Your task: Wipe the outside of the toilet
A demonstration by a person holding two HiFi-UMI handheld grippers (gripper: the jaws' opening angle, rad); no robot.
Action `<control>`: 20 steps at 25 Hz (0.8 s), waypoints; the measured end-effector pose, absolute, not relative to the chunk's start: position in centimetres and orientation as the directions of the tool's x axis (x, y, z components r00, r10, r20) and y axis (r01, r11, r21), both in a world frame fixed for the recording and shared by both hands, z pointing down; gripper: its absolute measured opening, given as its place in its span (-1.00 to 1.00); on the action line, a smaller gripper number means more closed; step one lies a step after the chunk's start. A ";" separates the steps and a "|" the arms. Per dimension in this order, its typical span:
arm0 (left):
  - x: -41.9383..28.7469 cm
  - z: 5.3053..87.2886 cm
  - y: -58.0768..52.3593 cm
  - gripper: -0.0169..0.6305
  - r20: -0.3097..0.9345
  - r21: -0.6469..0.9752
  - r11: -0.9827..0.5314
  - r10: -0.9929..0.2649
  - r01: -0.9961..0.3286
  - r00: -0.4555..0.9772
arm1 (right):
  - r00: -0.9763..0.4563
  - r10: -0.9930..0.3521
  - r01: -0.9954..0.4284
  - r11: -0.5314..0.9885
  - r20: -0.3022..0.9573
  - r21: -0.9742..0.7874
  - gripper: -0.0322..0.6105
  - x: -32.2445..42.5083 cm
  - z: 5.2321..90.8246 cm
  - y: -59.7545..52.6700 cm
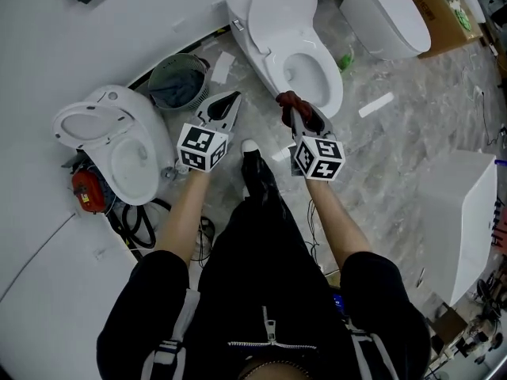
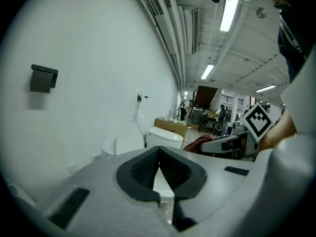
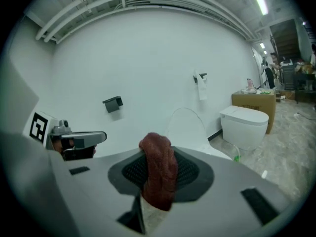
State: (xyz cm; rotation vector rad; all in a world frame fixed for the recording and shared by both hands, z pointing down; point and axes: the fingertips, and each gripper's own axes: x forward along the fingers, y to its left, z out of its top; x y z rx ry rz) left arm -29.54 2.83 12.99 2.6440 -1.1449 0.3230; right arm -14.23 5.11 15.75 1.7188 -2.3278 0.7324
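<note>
our right tool [image 1: 299,115] was pinching a dark red cloth [image 1: 291,100], the fold standing up between its jaws. our left tool [image 1: 232,100] had its jaws pressed together on nothing. both hung just above the floor [image 1: 412,125], side by side.

the toilet [image 1: 279,10] we took to be the one for wiping stood at twelve o'clock from the right tool, lid up against the wall [image 1: 119,30], bowl open toward us. the cloth was near the front of its rim but, as far as we could tell, not touching it. a second toilet [image 1: 107,133] sat at nine o'clock from the left tool, a third toilet [image 1: 384,14] at two o'clock beside a cardboard box [image 1: 434,14], and a bin [image 1: 176,81] at eleven o'clock.

we judged the wiping had not begun. to do it well, we thought the right tool should lay the loose fold flat on the outer shell below the rim, not the hard jaw tips, and draw it in long overlapping passes from the front round each side. the grip looked narrow, so firm pressure could drag the cloth out; a light, steady push seemed safer. the left tool could stay clear.

the cubes carried only black-and-white square markers. the box showed print too small to read.
</note>
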 end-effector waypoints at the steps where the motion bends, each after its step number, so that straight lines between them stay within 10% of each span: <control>1: -29.7 14.0 1.5 -0.92 0.305 0.137 -0.662 -0.679 -0.737 0.667 | -0.330 -0.850 -0.930 0.217 0.411 -0.298 -0.58 -14.5 16.8 3.4; 20: -34.5 35.8 -10.3 -0.92 0.395 0.230 -0.620 -0.645 -0.750 0.654 | -0.353 -0.718 -0.920 0.150 0.600 -0.362 -0.57 -22.2 43.7 -10.4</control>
